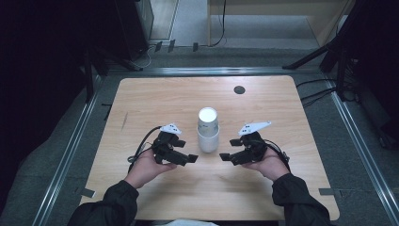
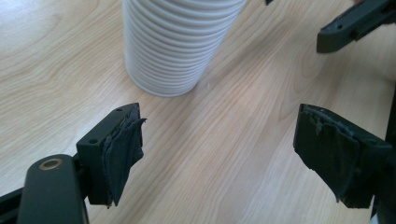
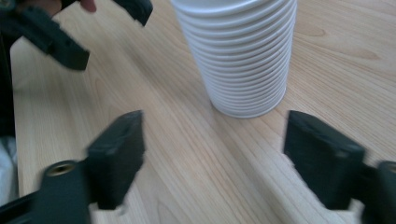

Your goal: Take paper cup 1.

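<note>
Left gripper (image 1: 188,159) jaws spread, empty. Right gripper (image 1: 227,156) likewise spread, empty. Both flank cup stack (image 1: 208,129), not touching.

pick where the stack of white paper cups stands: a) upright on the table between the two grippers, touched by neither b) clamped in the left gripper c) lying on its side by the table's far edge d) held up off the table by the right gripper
a: the stack of white paper cups stands upright on the wooden table, with the left gripper and right gripper open on either side, both clear of it.
</note>
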